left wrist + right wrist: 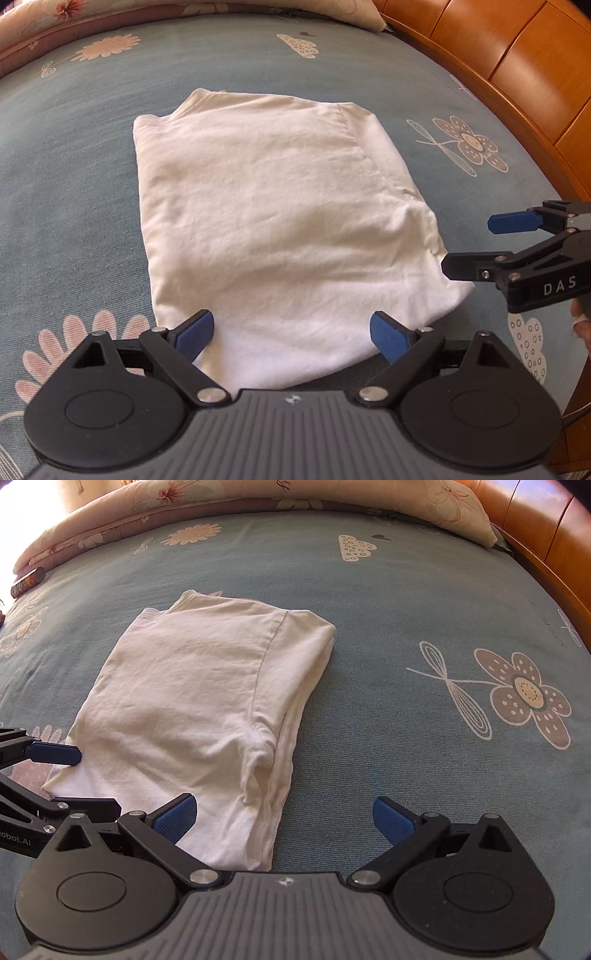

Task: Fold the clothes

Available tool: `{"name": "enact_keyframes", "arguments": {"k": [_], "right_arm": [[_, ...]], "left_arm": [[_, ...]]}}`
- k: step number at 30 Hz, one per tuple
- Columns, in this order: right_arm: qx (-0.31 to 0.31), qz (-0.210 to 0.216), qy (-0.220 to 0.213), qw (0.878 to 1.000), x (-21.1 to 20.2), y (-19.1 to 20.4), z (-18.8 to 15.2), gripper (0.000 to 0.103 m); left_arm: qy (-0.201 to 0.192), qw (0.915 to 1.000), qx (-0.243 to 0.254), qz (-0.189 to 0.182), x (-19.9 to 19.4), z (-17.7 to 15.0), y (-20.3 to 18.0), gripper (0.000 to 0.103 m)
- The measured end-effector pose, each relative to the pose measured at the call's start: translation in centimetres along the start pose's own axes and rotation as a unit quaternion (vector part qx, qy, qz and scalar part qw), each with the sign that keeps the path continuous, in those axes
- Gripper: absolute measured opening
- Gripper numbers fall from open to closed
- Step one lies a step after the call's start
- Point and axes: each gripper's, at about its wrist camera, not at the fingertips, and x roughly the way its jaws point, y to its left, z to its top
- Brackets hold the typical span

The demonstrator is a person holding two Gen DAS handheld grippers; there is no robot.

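Two grippers hovered at the near edge of a folded white garment point(273, 221) that lay flat on a blue-grey bedsheet point(74, 147) printed with flowers. The left gripper point(291, 334) had its jaws spread wide, its blue pads point(194, 334) poised over the near hem, with nothing between them. The right gripper point(284, 818) was likewise wide open and empty, set over the garment's near right corner, one pad above the cloth and the other above bare sheet. Whether any pad touched the fabric could not be told. In the left wrist view the right gripper came in from the right, just beside the garment's right edge. A floral quilt point(221, 498) was bunched along the far side of the bed, an orange-brown wooden headboard point(517, 66) curved along the right, and a small dark cylindrical object point(27, 581) lay at the far left.
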Motion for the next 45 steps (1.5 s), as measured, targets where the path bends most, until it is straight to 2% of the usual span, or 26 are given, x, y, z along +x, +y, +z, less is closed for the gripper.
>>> {"name": "enact_keyframes", "arguments": {"k": [5, 9, 13, 17, 19, 22, 27, 32, 35, 40, 42, 45], "right_arm": [[0.001, 0.012, 0.004, 1.000, -0.7, 0.0, -0.5, 0.103], [-0.007, 0.017, 0.009, 1.000, -0.5, 0.1, -0.9, 0.103], [-0.012, 0.019, 0.010, 1.000, -0.7, -0.1, -1.3, 0.103], [-0.006, 0.030, 0.017, 0.999, -0.6, -0.2, -1.5, 0.103], [-0.007, 0.034, 0.017, 0.999, -0.7, 0.0, -1.5, 0.103], [-0.006, 0.038, 0.014, 0.999, -0.8, 0.1, -1.5, 0.103], [0.001, 0.037, 0.021, 0.999, -0.3, 0.4, -1.3, 0.103], [-0.003, 0.036, 0.027, 0.999, -0.1, 0.5, -0.9, 0.103], [0.013, 0.034, 0.027, 0.999, 0.0, 0.1, -0.6, 0.103], [0.089, 0.061, 0.033, 0.994, 0.6, -1.4, -0.1, 0.103], [0.119, 0.068, 0.036, 0.990, 0.8, -2.0, 0.0, 0.103], [0.141, 0.065, 0.038, 0.987, 1.0, -2.3, -0.1, 0.103]], "left_arm": [[-0.006, 0.9998, 0.016, 0.003, -1.2, -1.0, -1.3, 0.092], [0.028, 0.9996, -0.002, 0.004, 0.2, -2.3, -1.5, 0.091], [-0.001, 0.9997, -0.004, 0.023, -1.6, -2.5, -1.9, 0.092], [0.017, 0.9985, -0.028, 0.045, -1.5, -3.0, -1.2, 0.091], [0.011, 0.9979, -0.037, 0.052, -1.8, -2.9, -0.8, 0.091], [-0.012, 0.9979, -0.025, 0.058, -2.7, -2.2, -0.7, 0.092], [0.029, 0.9980, -0.028, 0.048, -0.7, -2.1, 0.2, 0.091], [0.010, 0.9975, -0.048, 0.052, -2.4, -1.4, 1.7, 0.091], [0.010, 0.9967, -0.063, 0.050, -3.0, -0.8, 3.6, 0.091], [0.014, 0.9954, -0.089, 0.032, -2.5, 0.3, 5.8, 0.091], [0.011, 0.9960, -0.080, 0.038, -2.6, 0.2, 5.9, 0.091], [0.007, 0.9975, 0.017, 0.069, -2.8, -1.0, 4.0, 0.091]]}}
